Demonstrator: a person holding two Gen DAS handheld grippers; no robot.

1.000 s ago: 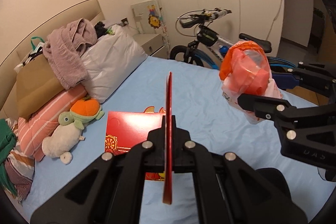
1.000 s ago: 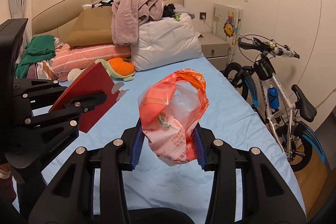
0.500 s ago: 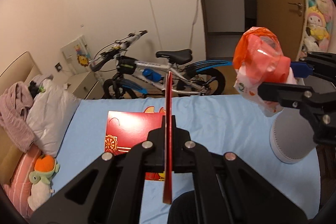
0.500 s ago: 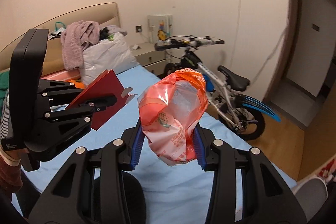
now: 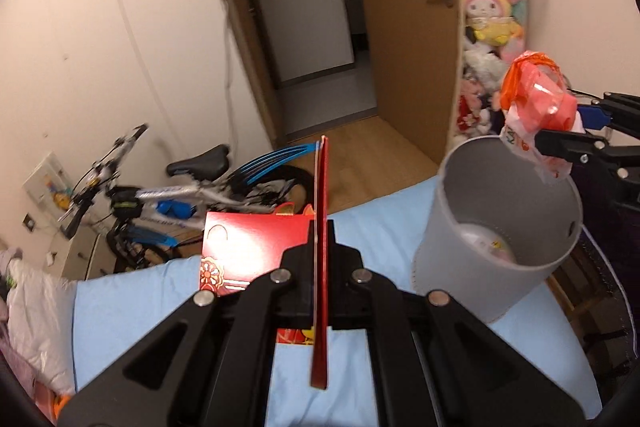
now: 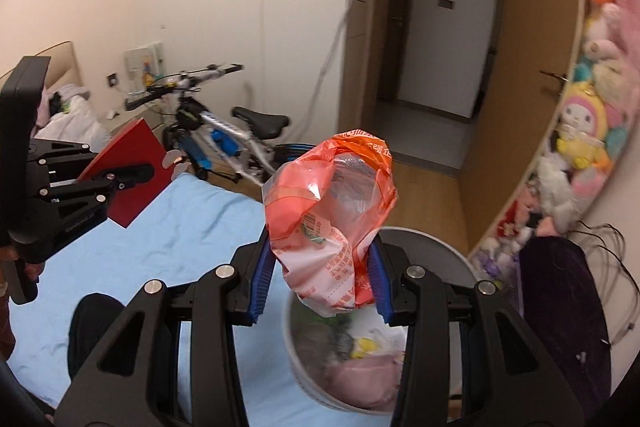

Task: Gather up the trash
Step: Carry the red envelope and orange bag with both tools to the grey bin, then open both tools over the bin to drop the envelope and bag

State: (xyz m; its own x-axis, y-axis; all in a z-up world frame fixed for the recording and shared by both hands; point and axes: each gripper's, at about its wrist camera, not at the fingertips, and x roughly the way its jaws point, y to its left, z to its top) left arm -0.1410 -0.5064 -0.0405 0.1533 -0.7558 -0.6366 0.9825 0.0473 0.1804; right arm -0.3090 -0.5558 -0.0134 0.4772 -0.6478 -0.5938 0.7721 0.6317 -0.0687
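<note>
- Both hands have swung away from the pillows toward the door; a grey bin [image 6: 436,255] now sits just below the right gripper [image 6: 320,275]
- Right gripper clamps the orange bag [image 6: 332,211], ready to drop
- Left gripper [image 5: 319,263], closed on the red envelope [image 5: 320,267], has the bin to its right

I see a bicycle [image 5: 168,195] leaning against the far white wall, left of an open wooden door [image 5: 404,39]. Plush toys [image 6: 580,131] crowd the shelf at right. A light blue bedsheet [image 6: 168,235] covers the near bed.
</note>
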